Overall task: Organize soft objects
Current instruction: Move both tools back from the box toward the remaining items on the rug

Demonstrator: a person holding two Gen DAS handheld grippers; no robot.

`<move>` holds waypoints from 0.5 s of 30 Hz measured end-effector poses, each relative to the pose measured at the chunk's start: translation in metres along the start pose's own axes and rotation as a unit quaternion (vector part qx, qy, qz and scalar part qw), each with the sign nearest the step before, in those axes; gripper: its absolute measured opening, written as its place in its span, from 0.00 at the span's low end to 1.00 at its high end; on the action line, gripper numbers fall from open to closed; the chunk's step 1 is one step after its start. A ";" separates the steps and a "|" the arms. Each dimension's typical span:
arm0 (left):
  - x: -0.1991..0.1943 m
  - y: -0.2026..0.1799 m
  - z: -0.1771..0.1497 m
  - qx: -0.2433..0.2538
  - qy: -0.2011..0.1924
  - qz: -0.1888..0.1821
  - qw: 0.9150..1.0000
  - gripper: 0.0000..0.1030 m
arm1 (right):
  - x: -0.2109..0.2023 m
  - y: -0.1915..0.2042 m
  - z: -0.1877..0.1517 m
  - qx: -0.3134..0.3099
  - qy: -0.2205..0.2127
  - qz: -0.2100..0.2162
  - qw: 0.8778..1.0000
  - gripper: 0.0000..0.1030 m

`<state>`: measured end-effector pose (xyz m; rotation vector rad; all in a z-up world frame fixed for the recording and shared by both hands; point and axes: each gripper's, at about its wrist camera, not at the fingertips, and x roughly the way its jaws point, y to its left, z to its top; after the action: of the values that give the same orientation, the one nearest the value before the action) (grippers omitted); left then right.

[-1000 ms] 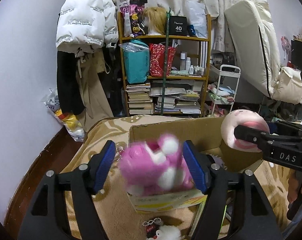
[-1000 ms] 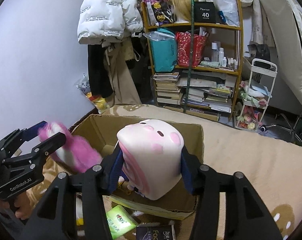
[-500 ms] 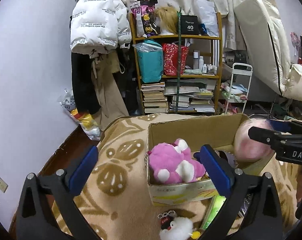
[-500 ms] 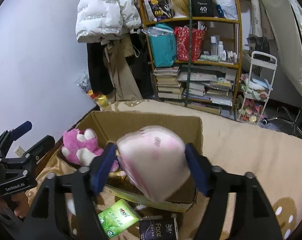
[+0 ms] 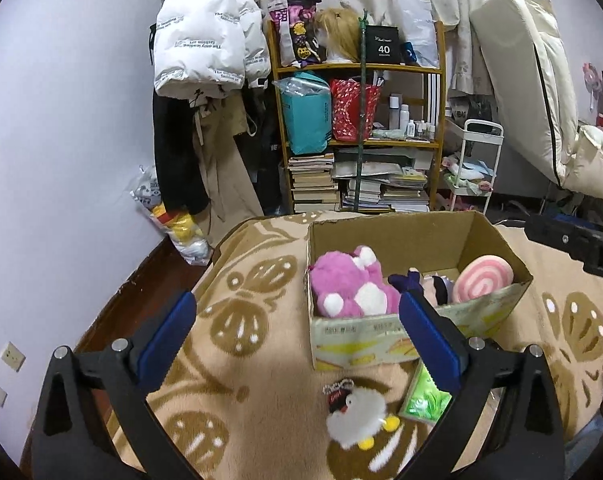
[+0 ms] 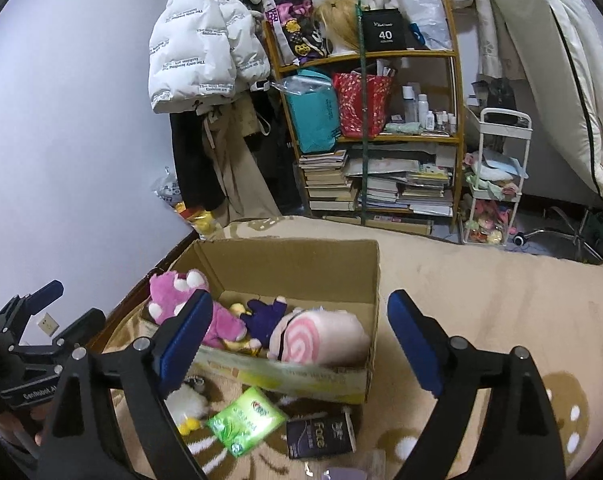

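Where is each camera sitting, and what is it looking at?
Left wrist view: sits on the left gripper, looks down at the cardboard box on the blanket; its own open fingers show, plus the other gripper at right.
Right wrist view: sits on the right gripper, looks into the same box; its open fingers show, the left gripper low at left.
Both share: the box, pink plush, swirl cushion, white chick toy, green packet, bookshelf.

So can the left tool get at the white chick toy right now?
Probably yes. The left tool is open and empty, and the chick lies uncovered on the blanket just below it, outside the box.
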<state>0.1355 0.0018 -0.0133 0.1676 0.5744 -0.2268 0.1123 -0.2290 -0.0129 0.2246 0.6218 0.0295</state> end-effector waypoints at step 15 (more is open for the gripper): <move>-0.044 -0.009 -0.019 0.032 0.001 0.003 0.999 0.97 | -0.042 0.004 -0.025 -0.004 0.011 -0.036 0.999 0.99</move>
<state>0.0879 0.0041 -0.0055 0.2313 0.5693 -0.2391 0.0638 -0.2244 -0.0072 0.1944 0.6507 -0.0357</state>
